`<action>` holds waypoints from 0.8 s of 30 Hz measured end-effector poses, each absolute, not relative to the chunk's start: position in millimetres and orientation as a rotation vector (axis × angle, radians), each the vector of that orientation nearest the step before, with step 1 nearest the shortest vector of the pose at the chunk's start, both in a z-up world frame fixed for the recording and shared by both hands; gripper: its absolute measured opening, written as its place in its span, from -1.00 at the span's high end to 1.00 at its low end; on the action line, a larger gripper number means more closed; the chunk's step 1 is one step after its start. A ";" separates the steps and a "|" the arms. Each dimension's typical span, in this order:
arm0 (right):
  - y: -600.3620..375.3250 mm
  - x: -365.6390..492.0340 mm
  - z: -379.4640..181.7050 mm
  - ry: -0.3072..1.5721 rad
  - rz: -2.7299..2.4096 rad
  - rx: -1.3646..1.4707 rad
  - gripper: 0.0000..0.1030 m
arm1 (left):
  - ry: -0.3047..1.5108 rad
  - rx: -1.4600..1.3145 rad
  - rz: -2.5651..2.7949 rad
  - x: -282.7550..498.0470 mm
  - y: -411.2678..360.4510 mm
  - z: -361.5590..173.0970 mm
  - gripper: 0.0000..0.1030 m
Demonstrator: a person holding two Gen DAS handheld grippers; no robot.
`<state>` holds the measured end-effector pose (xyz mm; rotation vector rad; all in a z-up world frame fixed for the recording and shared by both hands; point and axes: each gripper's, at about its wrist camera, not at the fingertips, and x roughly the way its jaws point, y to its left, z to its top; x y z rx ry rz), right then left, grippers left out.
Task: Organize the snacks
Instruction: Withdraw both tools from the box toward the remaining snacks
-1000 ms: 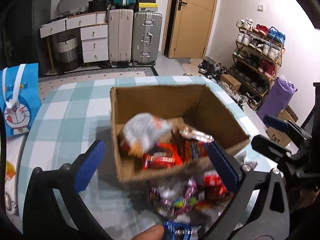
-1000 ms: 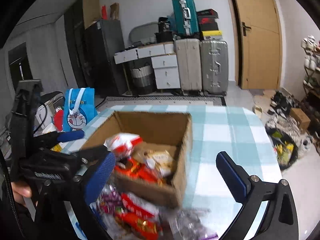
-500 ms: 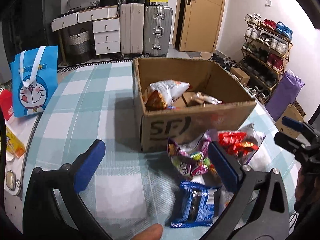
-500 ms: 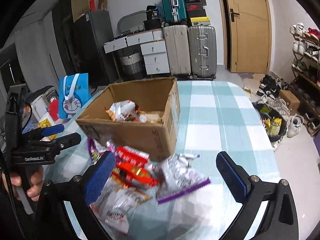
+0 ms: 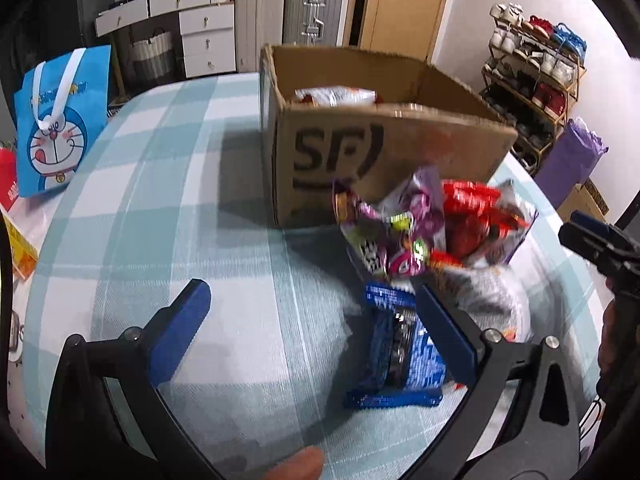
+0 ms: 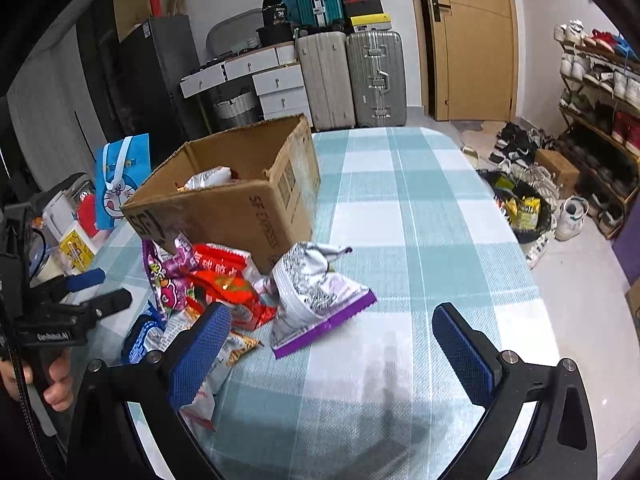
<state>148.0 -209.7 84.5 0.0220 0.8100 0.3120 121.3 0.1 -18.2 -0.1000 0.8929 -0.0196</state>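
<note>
The cardboard box (image 6: pixel 240 200) stands upright on the checked worktop (image 6: pixel 420 240), left of centre in the right wrist view, with at least one white and orange packet (image 5: pixel 336 96) showing inside. Most snacks lie loose in a heap against its front wall: a purple packet (image 5: pixel 384 236), red packets (image 6: pixel 220 276), a silver and purple bag (image 6: pixel 316 296) and a blue packet (image 5: pixel 400 352) low in the left wrist view. Sorting looks barely begun, with nearly the whole pile left to put in order. The left hand-held gripper (image 5: pixel 312 328) is spread wide and empty, above the worktop beside the blue packet. The right hand-held gripper (image 6: pixel 332 344) is equally wide and holds nothing, at the heap's right edge.
</note>
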 end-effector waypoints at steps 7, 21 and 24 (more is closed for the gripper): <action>-201.8 146.2 81.2 0.826 0.338 0.013 -0.99 | 0.928 -0.092 -0.037 118.3 -6.0 -27.3 -0.99; -207.3 145.5 76.5 0.839 0.334 0.020 -0.99 | 0.993 -0.036 -0.110 120.9 -29.5 -41.7 -0.99; -205.3 145.6 74.2 0.847 0.339 0.017 -0.99 | 0.996 -0.027 -0.109 121.7 -32.1 -43.7 -0.99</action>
